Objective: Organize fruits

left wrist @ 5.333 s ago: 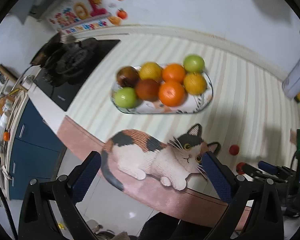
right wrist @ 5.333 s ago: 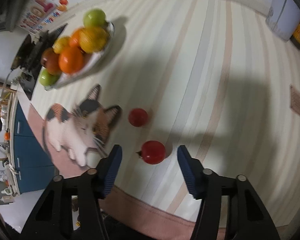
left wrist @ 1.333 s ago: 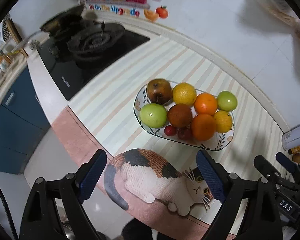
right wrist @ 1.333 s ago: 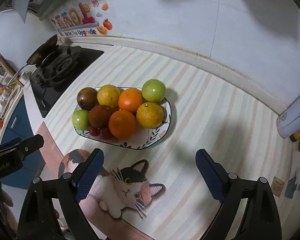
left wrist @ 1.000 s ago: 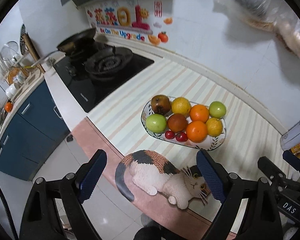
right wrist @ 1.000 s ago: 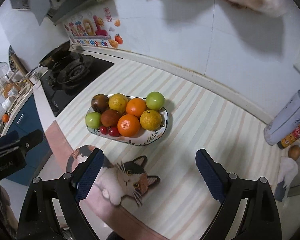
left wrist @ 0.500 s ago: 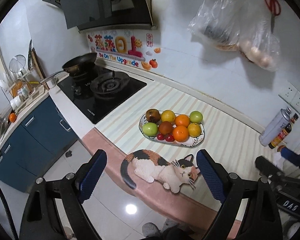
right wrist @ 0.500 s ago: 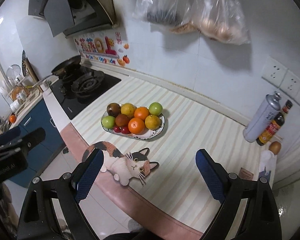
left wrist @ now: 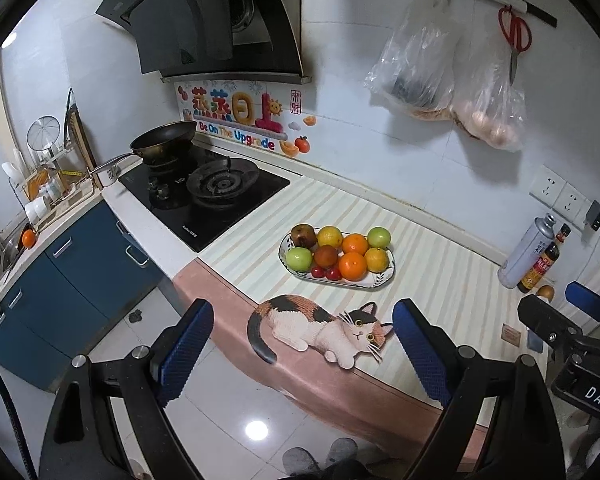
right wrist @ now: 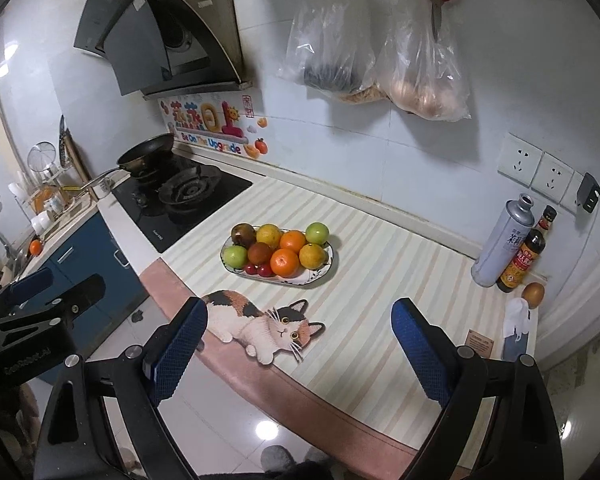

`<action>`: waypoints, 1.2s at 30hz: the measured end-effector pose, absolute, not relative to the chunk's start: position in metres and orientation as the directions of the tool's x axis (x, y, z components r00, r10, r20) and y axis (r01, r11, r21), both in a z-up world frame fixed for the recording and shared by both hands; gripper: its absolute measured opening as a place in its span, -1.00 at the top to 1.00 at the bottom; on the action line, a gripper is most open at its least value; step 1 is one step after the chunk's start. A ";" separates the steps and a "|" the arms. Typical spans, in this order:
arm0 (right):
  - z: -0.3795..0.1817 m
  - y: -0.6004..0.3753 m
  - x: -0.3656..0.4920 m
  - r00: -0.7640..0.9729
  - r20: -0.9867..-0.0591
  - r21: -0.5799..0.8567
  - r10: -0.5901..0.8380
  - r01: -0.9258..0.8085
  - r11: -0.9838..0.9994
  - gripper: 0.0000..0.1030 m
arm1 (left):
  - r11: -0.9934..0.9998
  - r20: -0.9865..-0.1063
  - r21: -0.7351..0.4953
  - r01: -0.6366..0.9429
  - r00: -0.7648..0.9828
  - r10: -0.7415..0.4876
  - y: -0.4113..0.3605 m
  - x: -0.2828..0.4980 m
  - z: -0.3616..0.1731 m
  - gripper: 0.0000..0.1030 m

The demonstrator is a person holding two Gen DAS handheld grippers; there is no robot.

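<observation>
A plate (left wrist: 384,278) piled with fruit (left wrist: 353,266) sits mid-tabletop (left wrist: 440,280), nearer the back edge. Left claw (left wrist: 303,344) and right claw (right wrist: 299,342) hang wide open, empty, well off the front edge.

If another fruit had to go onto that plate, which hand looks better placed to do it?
Probably neither. The left gripper and right gripper both stand open and empty, well back from the fruit plate, which sits roughly centred ahead of each. No loose fruit shows on the striped mat.
</observation>
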State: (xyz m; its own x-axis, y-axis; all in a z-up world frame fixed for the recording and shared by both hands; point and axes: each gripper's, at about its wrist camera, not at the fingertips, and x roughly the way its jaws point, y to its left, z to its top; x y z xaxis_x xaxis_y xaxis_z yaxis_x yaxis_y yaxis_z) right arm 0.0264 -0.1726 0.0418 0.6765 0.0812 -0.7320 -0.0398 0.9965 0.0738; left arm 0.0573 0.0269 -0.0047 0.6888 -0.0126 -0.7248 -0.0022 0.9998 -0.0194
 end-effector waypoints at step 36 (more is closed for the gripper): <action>-0.047 -0.192 0.187 0.584 -0.812 0.042 0.023 0.018 0.999 -0.96 | 0.997 -0.814 0.040 -0.071 0.576 0.073 0.010 0.190 -0.072 -0.98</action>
State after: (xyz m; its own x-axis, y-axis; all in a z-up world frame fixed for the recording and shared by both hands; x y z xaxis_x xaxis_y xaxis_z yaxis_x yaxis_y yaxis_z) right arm 0.1867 -0.1920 -0.0467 0.5838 0.0234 -0.8115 0.0184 0.9989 0.0420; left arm 0.1899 0.0103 -0.0716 0.5761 0.0733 -0.8141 -0.0708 0.9967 0.0397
